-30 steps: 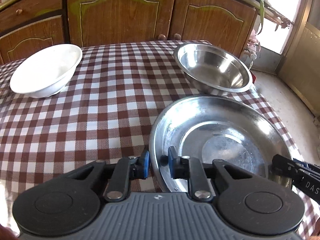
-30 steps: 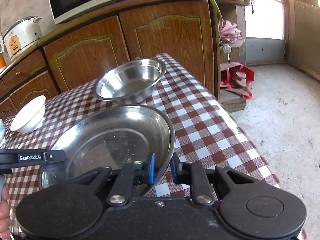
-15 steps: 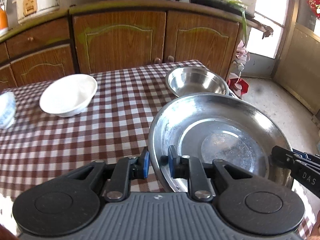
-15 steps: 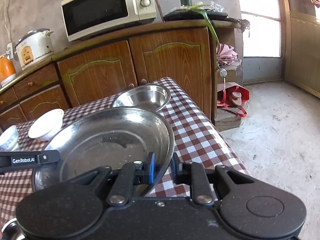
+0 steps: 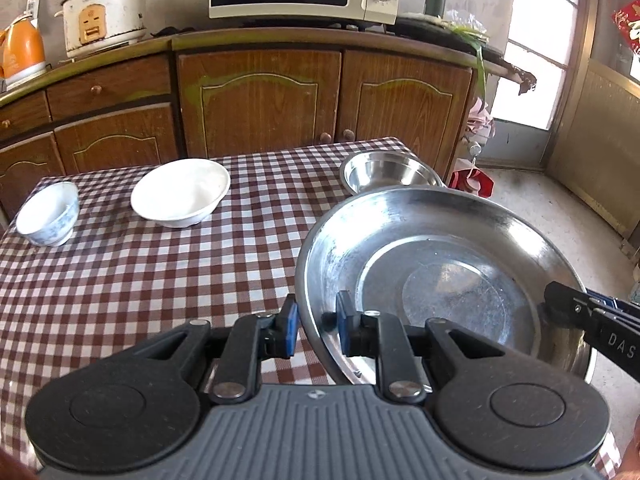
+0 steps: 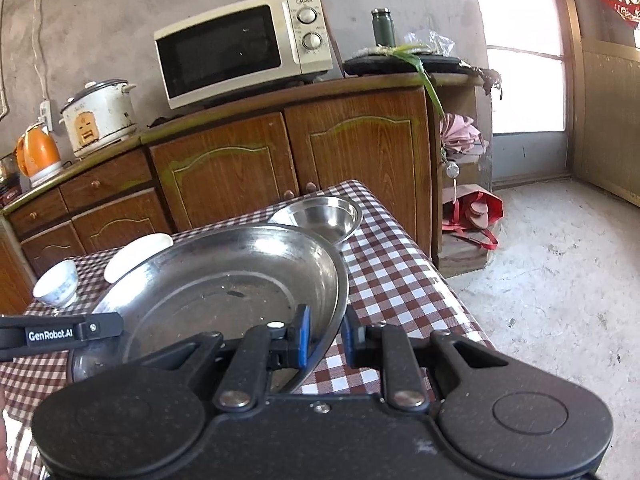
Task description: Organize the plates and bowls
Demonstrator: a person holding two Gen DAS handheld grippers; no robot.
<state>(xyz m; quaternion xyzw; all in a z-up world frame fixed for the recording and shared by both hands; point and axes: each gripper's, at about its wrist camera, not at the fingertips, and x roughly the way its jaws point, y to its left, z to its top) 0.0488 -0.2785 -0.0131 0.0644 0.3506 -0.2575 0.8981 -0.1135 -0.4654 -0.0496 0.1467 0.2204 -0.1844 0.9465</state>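
Note:
A large steel plate [image 5: 440, 264] hangs above the checked table [image 5: 140, 280], held at two sides. My left gripper [image 5: 316, 324] is shut on its left rim, my right gripper [image 6: 324, 338] is shut on its right rim [image 6: 336, 280]. The right gripper's fingers [image 5: 580, 312] show at the far side in the left wrist view; the left gripper's finger [image 6: 60, 334] shows in the right wrist view. Beyond the plate stands a smaller steel bowl [image 5: 390, 172] [image 6: 320, 216]. A wide white bowl [image 5: 180, 192] [image 6: 136, 254] and a small blue-patterned bowl [image 5: 48, 212] [image 6: 56, 284] sit at the left.
Wooden cabinets [image 5: 260, 100] stand behind the table, with a microwave [image 6: 240, 48], a rice cooker [image 5: 104, 16] and an orange kettle [image 6: 38, 152] on top. A concrete floor [image 6: 560, 280] and a red bag [image 6: 476, 212] lie beyond the table's right edge.
Both grippers rose and drew back with the steel plate held between them, lifting it off the table. The bowls now look farther away, and the countertop appliances have come into view.

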